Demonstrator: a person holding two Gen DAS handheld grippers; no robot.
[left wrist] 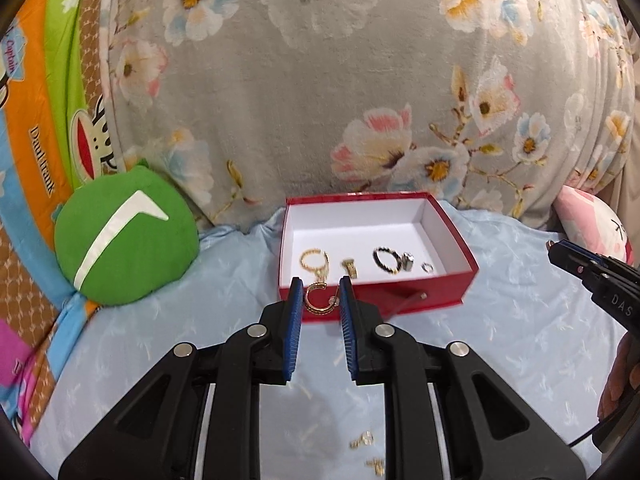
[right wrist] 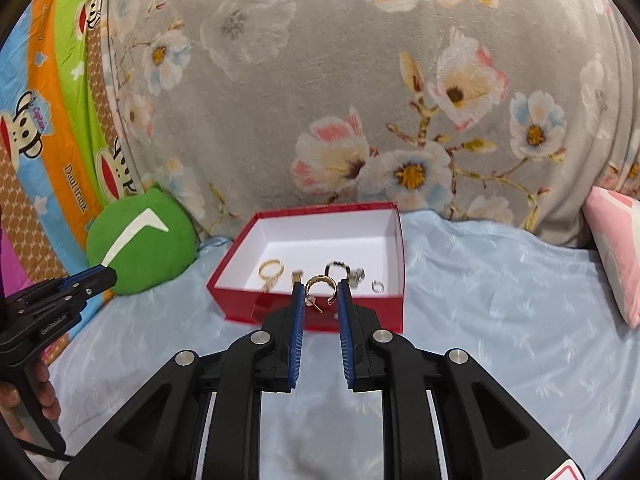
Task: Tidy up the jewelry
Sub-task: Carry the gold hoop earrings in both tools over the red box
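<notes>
In the left wrist view my left gripper is shut on a gold hoop earring, held above the blue sheet just in front of the red box. Seen from the right wrist, my right gripper is shut on a second gold hoop earring before the same red box. Inside the box lie a gold ring, a small gold piece, a black beaded ring and silver pieces. Two small gold pieces rest on the sheet below my left gripper.
A green round cushion sits left of the box, and a pink cushion lies at the right. Behind the box rises a grey floral blanket. The other gripper shows at each view's edge, held by a hand.
</notes>
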